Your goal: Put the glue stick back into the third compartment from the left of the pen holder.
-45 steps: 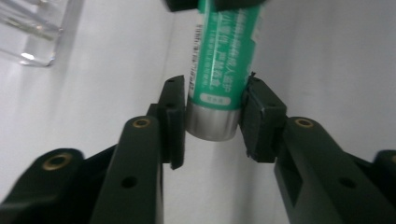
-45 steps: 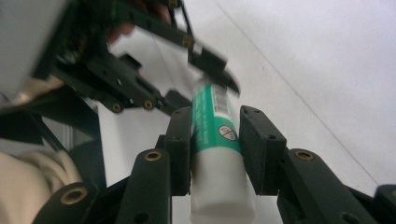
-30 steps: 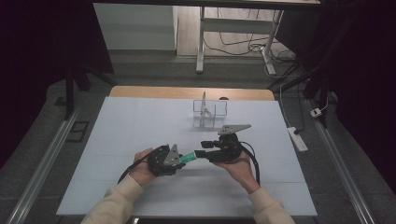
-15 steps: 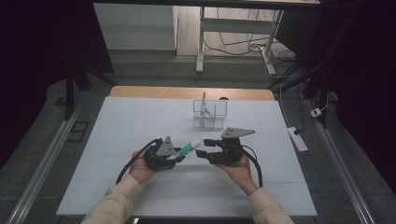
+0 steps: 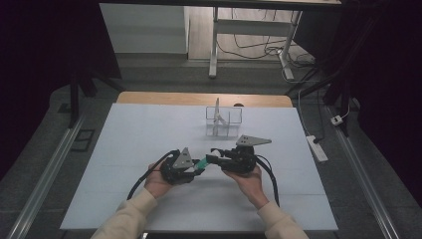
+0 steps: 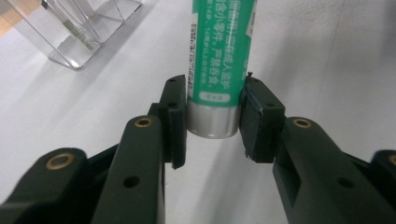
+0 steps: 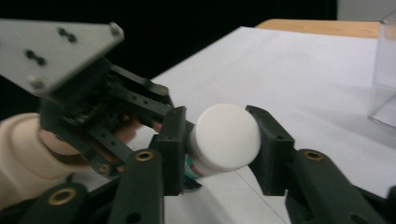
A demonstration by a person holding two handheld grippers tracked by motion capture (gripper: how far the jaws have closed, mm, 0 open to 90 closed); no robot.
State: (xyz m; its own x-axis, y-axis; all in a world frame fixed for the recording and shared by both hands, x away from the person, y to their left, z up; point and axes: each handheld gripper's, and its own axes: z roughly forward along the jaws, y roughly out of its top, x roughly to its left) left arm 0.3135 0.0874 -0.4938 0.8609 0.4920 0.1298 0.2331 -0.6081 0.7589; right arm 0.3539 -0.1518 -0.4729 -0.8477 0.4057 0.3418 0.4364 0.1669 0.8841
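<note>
At frame centre, we see the left gripper [image 5: 198,166] clamping the green tube [image 6: 219,51]; the right gripper [image 5: 213,155] clamps its white cap [image 7: 225,134].

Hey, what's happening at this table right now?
A person holds a green tube between two handheld tongs above the white table. The left tongs clamp its silver crimped end; the right tongs sit around its white cap. A clear plastic rack stands farther back.

A green plastic tube [image 6: 220,51] with printed text, a silver crimped end and a white round cap [image 7: 225,135] lies level between both tongs, its silver end between the left tongs [image 6: 212,122], its cap between the right tongs [image 7: 223,140].
</note>
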